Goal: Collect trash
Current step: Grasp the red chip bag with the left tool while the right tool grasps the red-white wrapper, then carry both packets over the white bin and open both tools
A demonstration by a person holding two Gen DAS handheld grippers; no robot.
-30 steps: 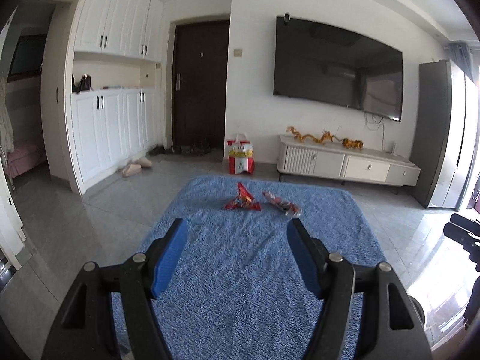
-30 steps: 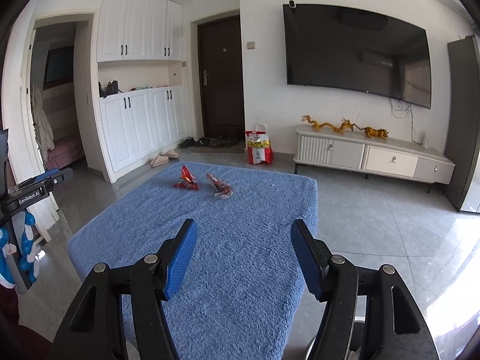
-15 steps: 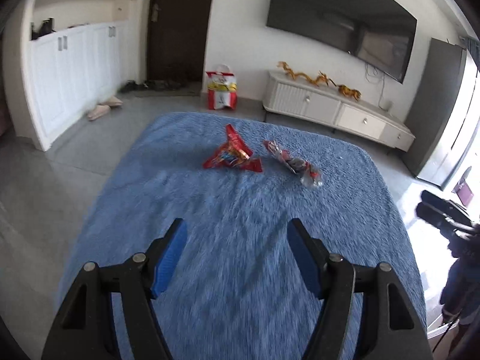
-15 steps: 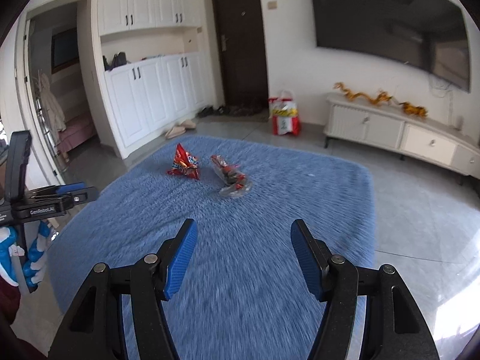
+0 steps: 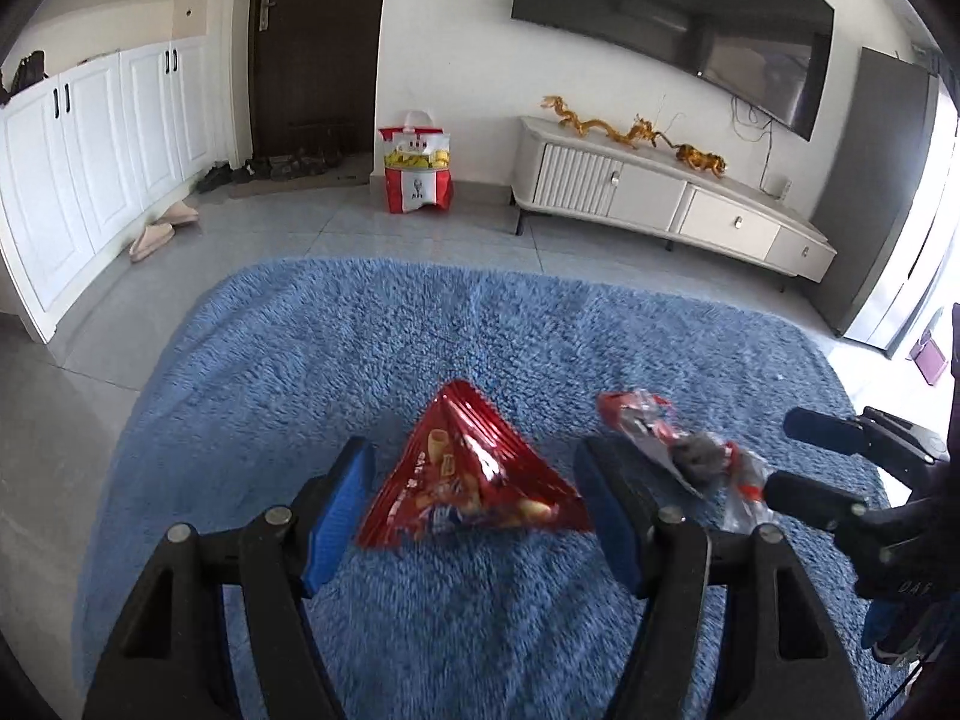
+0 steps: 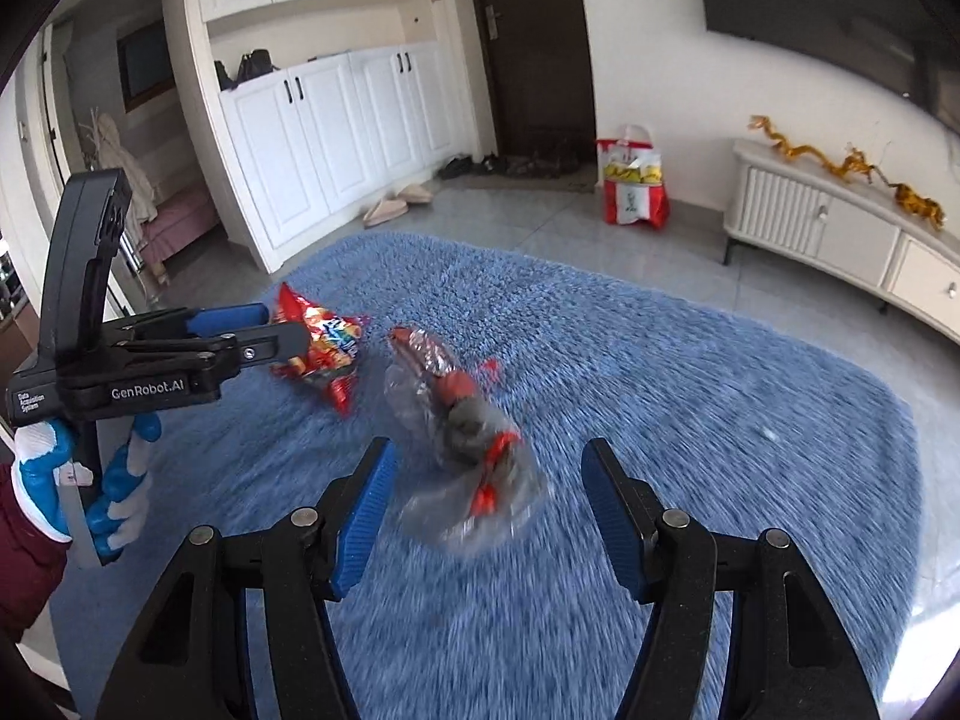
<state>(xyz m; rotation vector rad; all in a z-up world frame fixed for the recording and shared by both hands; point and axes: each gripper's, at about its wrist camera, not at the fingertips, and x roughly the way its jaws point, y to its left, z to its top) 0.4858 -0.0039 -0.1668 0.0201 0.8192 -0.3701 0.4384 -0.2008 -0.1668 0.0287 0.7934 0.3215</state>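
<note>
A red triangular snack bag lies on the blue shag rug. My left gripper is open, its blue pads on either side of the bag, not closed on it. A crumpled clear and red wrapper lies just right of the bag; it also shows in the left wrist view. My right gripper is open with the wrapper between and just ahead of its pads. The snack bag and left gripper show at the left of the right wrist view.
A red and white shopping bag stands on the tiled floor by the dark door. A white TV cabinet runs along the back wall. White cupboards stand left, with slippers on the floor.
Both grippers have moved forward and down over the rug. The snack bag now sits between my left pads and the wrapper between my right pads. Both stay open.
</note>
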